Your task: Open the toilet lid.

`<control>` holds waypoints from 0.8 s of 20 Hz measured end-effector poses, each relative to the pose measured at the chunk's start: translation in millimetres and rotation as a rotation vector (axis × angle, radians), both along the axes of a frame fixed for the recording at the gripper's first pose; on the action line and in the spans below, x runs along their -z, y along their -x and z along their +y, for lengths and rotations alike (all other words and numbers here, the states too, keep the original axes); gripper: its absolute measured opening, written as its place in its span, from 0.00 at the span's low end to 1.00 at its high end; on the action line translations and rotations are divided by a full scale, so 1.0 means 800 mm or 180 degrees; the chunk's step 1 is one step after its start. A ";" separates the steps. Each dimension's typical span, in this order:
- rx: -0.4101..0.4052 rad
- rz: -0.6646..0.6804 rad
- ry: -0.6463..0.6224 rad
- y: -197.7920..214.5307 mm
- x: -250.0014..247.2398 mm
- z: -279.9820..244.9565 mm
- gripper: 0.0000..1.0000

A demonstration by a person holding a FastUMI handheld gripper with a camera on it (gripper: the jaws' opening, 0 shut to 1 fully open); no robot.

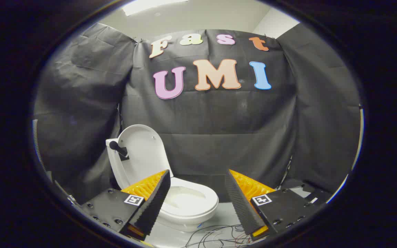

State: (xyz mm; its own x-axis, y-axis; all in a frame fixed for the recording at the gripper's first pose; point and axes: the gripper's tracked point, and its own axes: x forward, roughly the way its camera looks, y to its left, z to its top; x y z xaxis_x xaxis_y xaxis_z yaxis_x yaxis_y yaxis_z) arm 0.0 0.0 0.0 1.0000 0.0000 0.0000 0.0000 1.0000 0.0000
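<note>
While the toilet lid point(142, 151) stands upright against the tank | tongs point(198, 196) spread, empty, toilet bowl point(188, 201) just ahead between fingers | risk: a nudge could drop lid; loose wires point(215, 236) on floor may snag.

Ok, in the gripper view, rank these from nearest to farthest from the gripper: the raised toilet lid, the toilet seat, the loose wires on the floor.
From the open gripper, which holds nothing:
1. Loose wires, on the floor just ahead, between the fingers.
2. Toilet seat, beyond the wires, partly behind the left finger.
3. Raised toilet lid, upright at the back of the toilet, beyond the seat.
</note>
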 end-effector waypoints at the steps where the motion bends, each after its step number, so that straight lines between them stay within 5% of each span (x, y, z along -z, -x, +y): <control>1: 0.0001 -0.0001 -0.0002 0.000 0.001 0.000 0.94; 10: 0.0009 -0.0012 0.0001 0.000 -0.001 -0.002 0.93; 16: -0.0042 0.0178 0.0027 -0.061 0.015 0.007 0.92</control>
